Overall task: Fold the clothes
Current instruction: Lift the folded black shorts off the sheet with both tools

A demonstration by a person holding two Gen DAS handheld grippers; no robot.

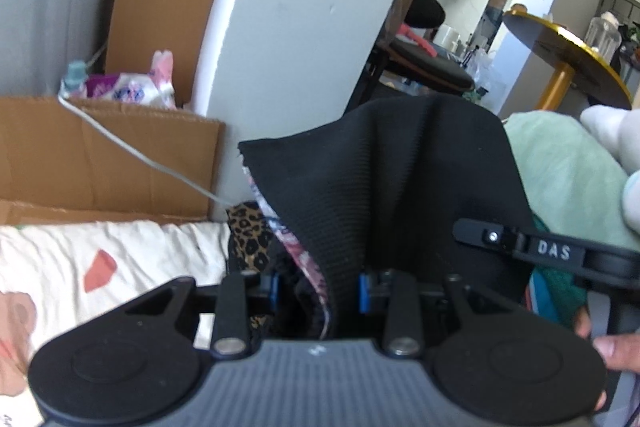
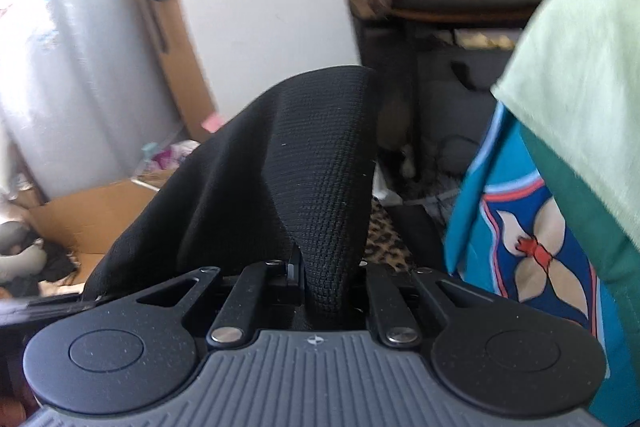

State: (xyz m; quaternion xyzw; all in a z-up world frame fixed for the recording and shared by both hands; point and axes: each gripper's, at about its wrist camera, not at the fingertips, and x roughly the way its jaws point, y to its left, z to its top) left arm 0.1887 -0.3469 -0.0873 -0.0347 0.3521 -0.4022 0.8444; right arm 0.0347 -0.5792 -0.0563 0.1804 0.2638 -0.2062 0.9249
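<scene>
Both grippers pinch one black garment, held up off the bed.

Nearest me, the left gripper (image 1: 320, 291) has its jaws clamped on the black ribbed garment (image 1: 384, 179), and the right gripper (image 2: 330, 287) grips another part of it; the cloth rises in a peak ahead of each. I judge the grips shallow, so a hard pull apart could slip an edge free. Below lies leopard-print fabric (image 1: 250, 239), which the hanging cloth could snag and drag. Right of it, the mint-green cloth (image 2: 580, 75) and blue patterned cloth (image 2: 536, 239) crowd close. Farther left, cardboard boxes (image 1: 100, 155) flank the floral sheet (image 1: 100, 267).
</scene>
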